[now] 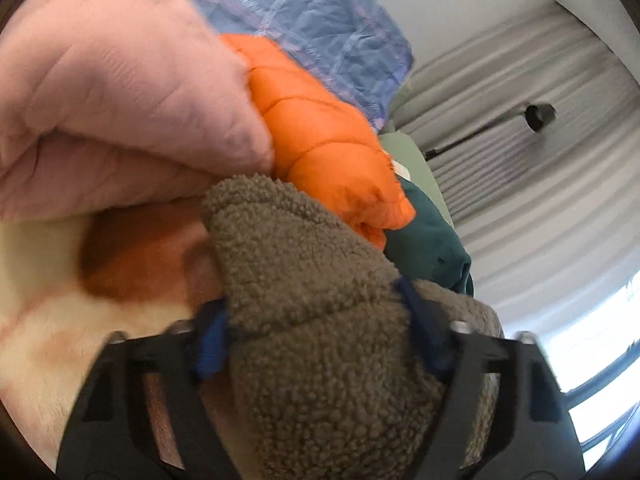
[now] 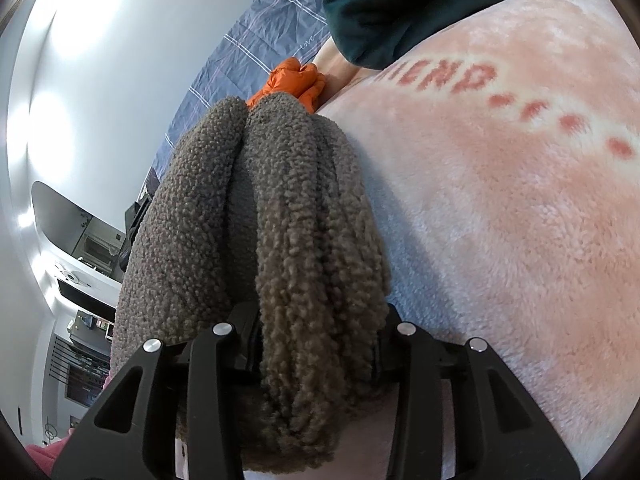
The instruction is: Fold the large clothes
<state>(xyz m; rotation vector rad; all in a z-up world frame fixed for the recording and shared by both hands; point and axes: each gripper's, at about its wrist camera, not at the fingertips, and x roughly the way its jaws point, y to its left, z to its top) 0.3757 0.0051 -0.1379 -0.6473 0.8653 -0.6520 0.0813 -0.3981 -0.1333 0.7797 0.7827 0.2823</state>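
Observation:
A brown fleece garment (image 1: 312, 264) fills the gap between the blue pads of my left gripper (image 1: 316, 332), which is shut on a thick fold of it. In the right wrist view the same fleece (image 2: 288, 208) is bunched into long rolls, and my right gripper (image 2: 320, 328) is shut on one of them. The rest of the fleece hangs over to the left. It lies on a pink plush blanket (image 2: 500, 208) with red lettering, and the fabric hides both sets of fingertips.
A pink quilted garment (image 1: 120, 92), an orange puffer jacket (image 1: 320, 128) and a dark teal garment (image 1: 428, 248) lie beyond the fleece. Beneath them is a blue checked sheet (image 1: 312, 12). Grey curtains (image 1: 540, 128) hang at the right, and shelves (image 2: 84, 312) stand at the far left.

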